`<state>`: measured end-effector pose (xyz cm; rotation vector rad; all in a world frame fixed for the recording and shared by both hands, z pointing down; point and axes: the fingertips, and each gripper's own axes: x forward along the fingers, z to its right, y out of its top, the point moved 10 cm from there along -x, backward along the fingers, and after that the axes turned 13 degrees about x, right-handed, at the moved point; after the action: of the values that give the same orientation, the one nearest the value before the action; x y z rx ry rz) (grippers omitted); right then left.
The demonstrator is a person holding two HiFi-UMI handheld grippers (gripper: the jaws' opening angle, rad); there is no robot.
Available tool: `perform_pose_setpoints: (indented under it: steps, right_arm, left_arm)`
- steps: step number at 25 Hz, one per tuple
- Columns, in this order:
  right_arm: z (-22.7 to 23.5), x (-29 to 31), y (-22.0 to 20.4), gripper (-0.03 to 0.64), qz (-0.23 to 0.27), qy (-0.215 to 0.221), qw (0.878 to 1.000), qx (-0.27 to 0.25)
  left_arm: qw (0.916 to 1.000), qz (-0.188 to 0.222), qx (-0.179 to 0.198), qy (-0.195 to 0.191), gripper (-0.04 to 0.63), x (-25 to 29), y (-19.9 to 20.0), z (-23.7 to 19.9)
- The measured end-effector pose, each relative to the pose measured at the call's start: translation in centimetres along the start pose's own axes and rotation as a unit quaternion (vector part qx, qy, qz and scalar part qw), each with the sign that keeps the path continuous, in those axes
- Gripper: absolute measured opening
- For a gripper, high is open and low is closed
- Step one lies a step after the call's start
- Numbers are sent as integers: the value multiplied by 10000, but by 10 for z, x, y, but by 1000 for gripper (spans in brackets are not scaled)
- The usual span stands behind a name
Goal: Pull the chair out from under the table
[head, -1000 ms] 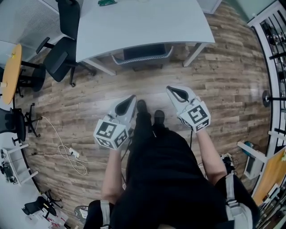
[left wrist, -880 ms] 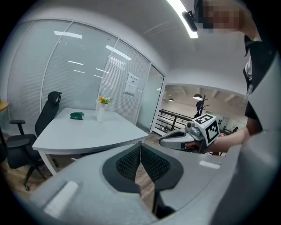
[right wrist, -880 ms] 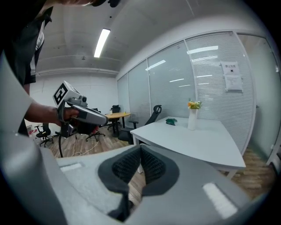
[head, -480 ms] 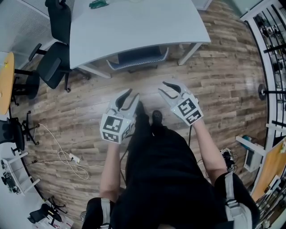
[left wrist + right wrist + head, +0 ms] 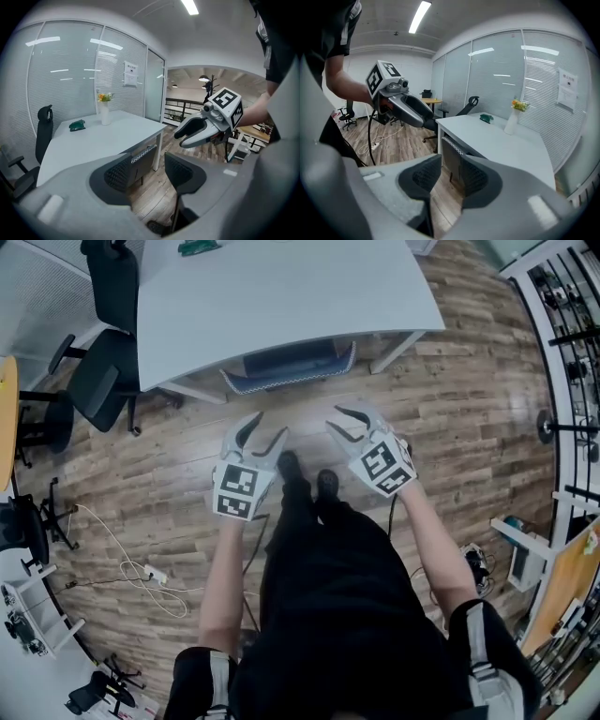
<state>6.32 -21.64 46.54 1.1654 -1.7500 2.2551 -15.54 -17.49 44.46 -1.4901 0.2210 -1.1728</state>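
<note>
Grey mesh-backed chair (image 5: 291, 364), smooth white table (image 5: 281, 296), wood-plank floor (image 5: 469, 409)

Light grey rectangular table (image 5: 281, 296): the top is level and rests on white angled legs (image 5: 397, 352). Toward the far side of the top lie a small green object (image 5: 76, 124) and a white vase of yellow flowers (image 5: 105, 114). The vase stands upright, near the green object but apart from it.

Wood-plank floor (image 5: 478, 409): a dark chair with a pale perforated top rail (image 5: 291, 365) stands tucked under the table's near edge. A black office chair (image 5: 98, 381) stands at the table's left end. A white cable with a power strip (image 5: 141, 570) lies loose at the left. The person's black shoes (image 5: 325, 484) stand near the table.
</note>
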Motion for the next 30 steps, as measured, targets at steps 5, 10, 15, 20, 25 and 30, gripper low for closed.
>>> perform_pose_setpoints:
  steps: [5, 10, 15, 20, 25, 30]
  right_arm:
    - [13, 19, 2, 121, -345, -140, 9988, -312]
    - [33, 37, -2, 121, -561, -372, 9959, -604]
    - [47, 52, -4, 121, -515, -805, 9922, -805]
    - [57, 77, -13, 121, -838, -946, 9859, -1095]
    - [64, 100, -22, 121, -1103, -1113, 9778, -1389]
    - [76, 120, -22, 121, -1339, -1147, 9719, -1557]
  left_arm:
    - [9990, -337, 290, -80, 232, 24, -20, -19]
    - [9962, -496, 684, -190, 247, 52, -32, -29]
    - [9929, -730, 907, -234, 264, 78, -44, -43]
    - [9894, -931, 1067, -314, 267, 100, -55, -53]
    - [9872, -1023, 1184, -312, 268, 117, -62, -55]
    - [9841, -995, 1373, -527, 267, 136, -67, -56]
